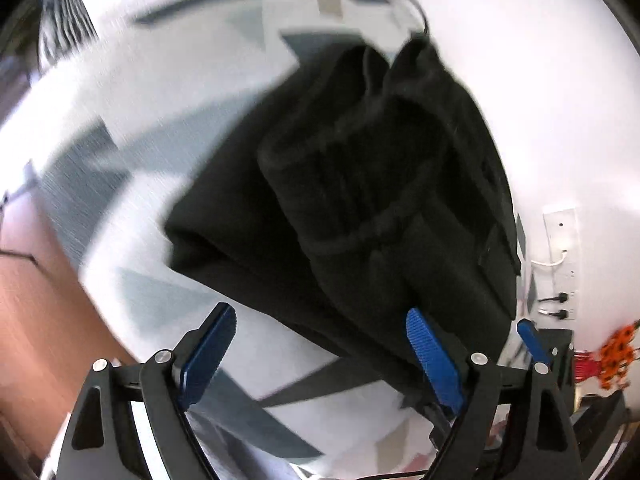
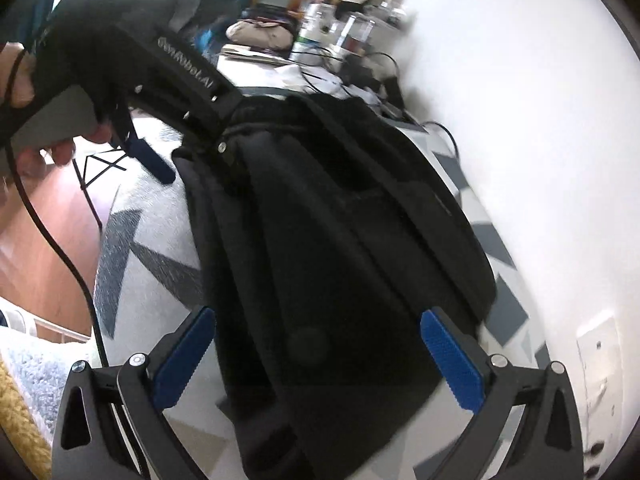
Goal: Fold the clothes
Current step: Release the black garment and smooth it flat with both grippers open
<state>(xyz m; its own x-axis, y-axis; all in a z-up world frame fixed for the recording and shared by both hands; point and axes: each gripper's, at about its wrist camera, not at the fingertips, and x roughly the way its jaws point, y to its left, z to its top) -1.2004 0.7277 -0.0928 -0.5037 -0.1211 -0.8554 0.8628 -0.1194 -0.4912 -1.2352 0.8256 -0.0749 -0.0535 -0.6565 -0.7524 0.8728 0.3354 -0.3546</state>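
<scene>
A black garment (image 1: 360, 184) lies bunched and partly folded on a white bedsheet with grey triangles (image 1: 132, 168). My left gripper (image 1: 320, 332) is open, its blue pads (image 1: 208, 352) wide apart just before the garment's near edge. In the right wrist view the same garment (image 2: 340, 248) fills the middle. My right gripper (image 2: 316, 340) is open, its blue pads (image 2: 452, 364) either side of the garment's near end. The left gripper (image 2: 160, 160), held by a hand, shows in the right wrist view at the garment's far end. The right gripper's finger (image 1: 532, 340) shows at the right of the left wrist view.
A white wall (image 1: 540, 100) with sockets (image 1: 560, 264) runs along the bed's right side. A wooden floor (image 1: 28, 320) lies to the left. A cluttered table (image 2: 320, 32) with bottles and cables stands beyond the bed. A cable (image 2: 52, 232) hangs from the left gripper.
</scene>
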